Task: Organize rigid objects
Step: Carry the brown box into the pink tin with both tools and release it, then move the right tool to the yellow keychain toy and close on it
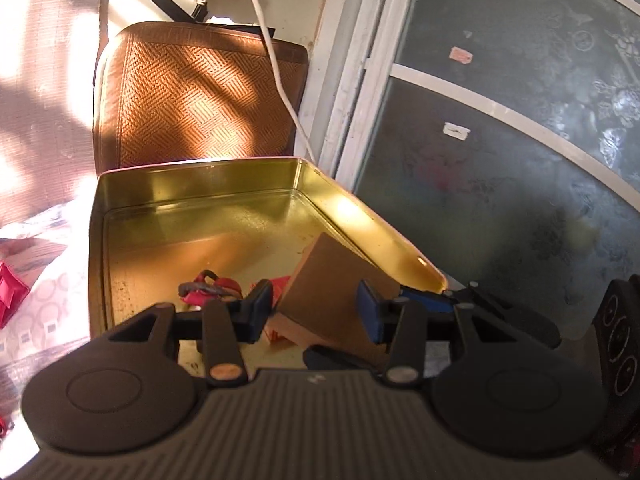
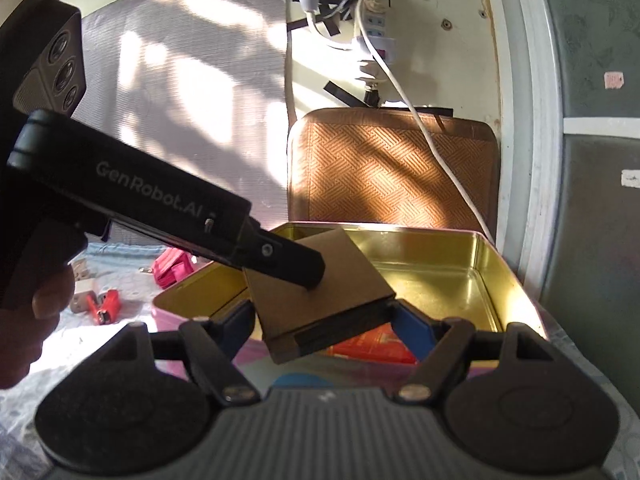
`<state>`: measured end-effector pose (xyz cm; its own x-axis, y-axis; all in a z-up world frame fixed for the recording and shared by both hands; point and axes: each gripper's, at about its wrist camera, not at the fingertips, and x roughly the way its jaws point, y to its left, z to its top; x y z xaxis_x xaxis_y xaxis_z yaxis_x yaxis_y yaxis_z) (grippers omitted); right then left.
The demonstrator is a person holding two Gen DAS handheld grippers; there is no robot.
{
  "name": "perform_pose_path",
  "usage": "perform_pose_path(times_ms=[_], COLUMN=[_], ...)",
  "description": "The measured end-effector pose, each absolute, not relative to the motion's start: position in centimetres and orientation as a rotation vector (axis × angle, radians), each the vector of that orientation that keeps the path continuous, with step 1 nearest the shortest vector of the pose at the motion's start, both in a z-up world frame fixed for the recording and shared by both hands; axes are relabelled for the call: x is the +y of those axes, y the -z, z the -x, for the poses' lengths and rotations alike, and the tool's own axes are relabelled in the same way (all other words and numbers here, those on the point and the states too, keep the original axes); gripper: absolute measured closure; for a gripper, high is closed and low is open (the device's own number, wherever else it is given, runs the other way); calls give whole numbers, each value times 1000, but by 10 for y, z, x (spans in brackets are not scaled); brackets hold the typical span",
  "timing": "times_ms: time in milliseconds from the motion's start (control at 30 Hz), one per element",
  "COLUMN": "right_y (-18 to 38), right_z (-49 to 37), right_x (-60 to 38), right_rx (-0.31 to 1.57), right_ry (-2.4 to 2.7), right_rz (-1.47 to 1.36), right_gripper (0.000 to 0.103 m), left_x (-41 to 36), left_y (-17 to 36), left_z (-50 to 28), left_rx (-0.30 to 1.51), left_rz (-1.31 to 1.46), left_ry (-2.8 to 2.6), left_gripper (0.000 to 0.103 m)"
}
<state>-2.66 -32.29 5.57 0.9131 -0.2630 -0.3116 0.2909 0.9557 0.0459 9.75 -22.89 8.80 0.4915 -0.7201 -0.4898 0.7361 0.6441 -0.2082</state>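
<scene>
A gold tin (image 1: 200,216), its lid off, sits open in front of a woven brown cushion (image 1: 192,100) that leans against the wall behind the tin. Sunlight falls across the tin's floor. A brown flat box (image 2: 320,280) hangs tilted over the tin's near edge, one corner pointing into the tin and its dark open end toward the right camera. The right gripper (image 2: 324,320) pinches that box by its near end, blue pads against both side edges. The left gripper (image 1: 316,308) reaches in from the tin's left side; its jaws stand spread around the box's far part, and whether a pad touches the cardboard cannot be told. Inside the tin, near its front wall, lie an orange-red packet (image 2: 372,344) and a small red object with a dark loop (image 1: 208,288). Outside the tin, to its left on the patterned cloth, lie a red pouch (image 2: 172,268) and a red lighter-like item (image 2: 106,306).

The likely trouble is the tilt: released at this angle, the box may land on the orange-red packet and rest propped against the tin's rim instead of flat. A thin grip on the side edges may also let the box swing or slip. The two grippers sit close enough at the box to knock each other.
</scene>
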Motion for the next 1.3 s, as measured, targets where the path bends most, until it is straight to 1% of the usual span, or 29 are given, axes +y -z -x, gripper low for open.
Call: perform_pose_path(times_ms=[100,133,167,233,433,600,800,1033,1300], right_y=[-48,-45,-41,-36,-39,-47,-61,-68,-45], right_z=[7,-1,-9,-15,4,25,34,3,-32], right_x=[-336,-339,-341,-346,-331,-298,-256,-195,-128], right_rx=[333,344,358,371,316,245,196,239,359], right_ry=[327,368,407,446,425,411,349,184,33], right_rz=[-93,-78,-64,-58,-73,-82,-140,-139,-127], right_gripper=[25,22,17,17,18,18,17,15,15], left_x=[-244,-249,-252,-250,-213,-161,-89,-11,74], left_y=[-85,-83,-82,-80,-82,-86,-77,-57,-31], left_z=[-113,-116,-118,-119,-97,-71,-57,-46,-37], left_rx=[576,564,557,555,475,421,433,475,520], left_rz=[-65,-97,-128,-159,-186,-181,-141,-76,-55], left_ry=[846,801,746,665,577,489,357,197,49], left_gripper=[54,54,53,53,53,53,51,51,50])
